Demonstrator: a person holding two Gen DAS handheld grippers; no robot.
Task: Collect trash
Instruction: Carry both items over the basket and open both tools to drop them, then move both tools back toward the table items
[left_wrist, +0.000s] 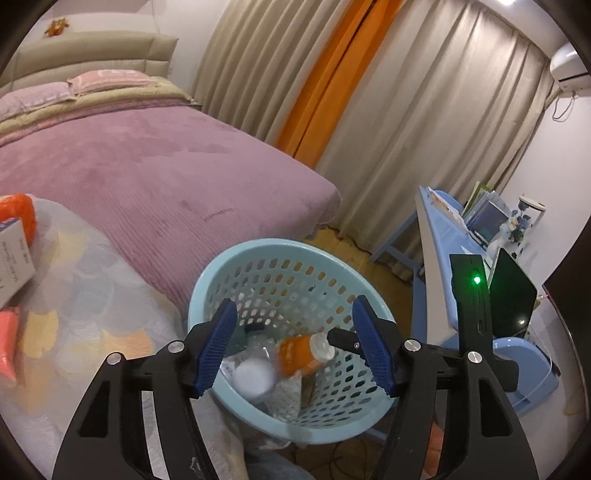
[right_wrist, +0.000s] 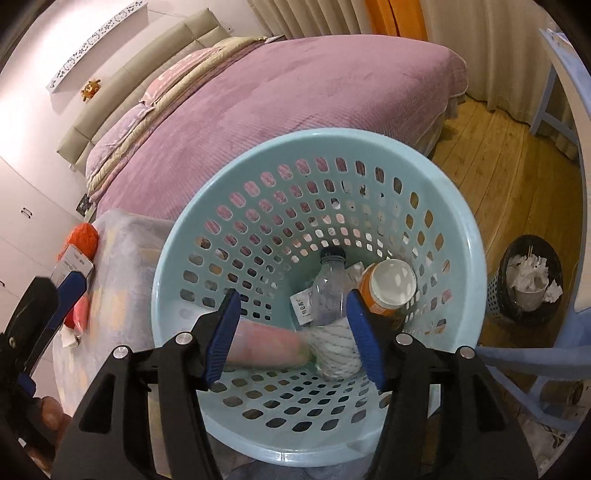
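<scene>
A light blue perforated basket holds trash: an orange bottle with a white cap, a clear bottle with a black cap and a blurred pink and white tube, which shows as a white blur in the left wrist view. My left gripper is open and empty above the basket. My right gripper is open and empty above the basket, the blurred tube between its fingers. The left gripper also shows at the left edge of the right wrist view.
A small table with a pale patterned cloth carries an orange ball, a white box and a pink item. A purple bed, a blue desk and a black bin of paper stand around.
</scene>
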